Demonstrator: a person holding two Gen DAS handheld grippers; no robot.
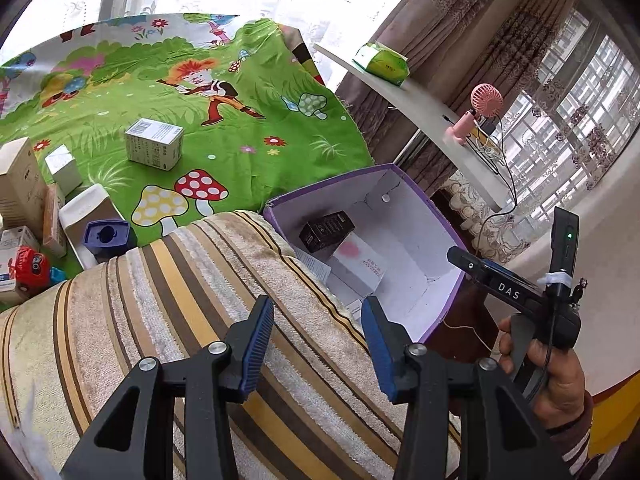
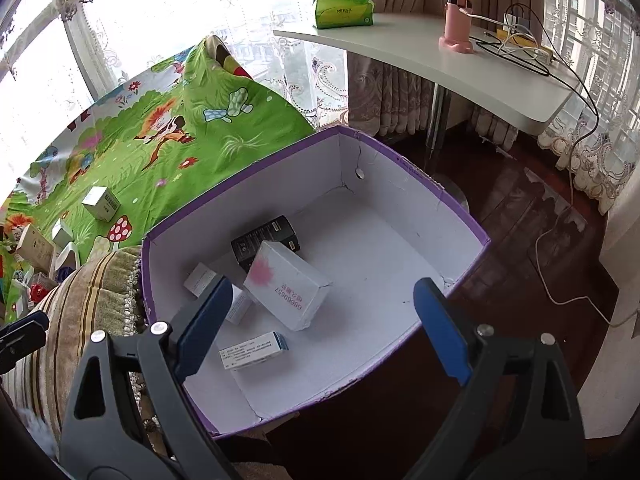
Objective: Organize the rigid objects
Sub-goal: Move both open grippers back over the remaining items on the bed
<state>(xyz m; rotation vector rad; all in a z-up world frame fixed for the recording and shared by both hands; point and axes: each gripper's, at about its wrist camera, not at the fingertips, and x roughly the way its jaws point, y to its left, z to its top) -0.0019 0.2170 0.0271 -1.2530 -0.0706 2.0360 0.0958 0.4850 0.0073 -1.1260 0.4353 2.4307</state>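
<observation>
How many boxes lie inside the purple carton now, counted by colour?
Black box: 1
White box with pink blot: 1
White box with blue end: 1
Plain white small boxes: 2, one partly hidden
Total in the purple carton: 5

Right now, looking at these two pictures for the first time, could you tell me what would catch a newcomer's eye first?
The bright green cartoon cloth with its mushrooms fills the upper left, small boxes scattered on it. Beside it stands an open purple storage box with white inner walls, holding a white box with a pink blot leaning on a black box. The right gripper hangs open above it, holding nothing.
</observation>
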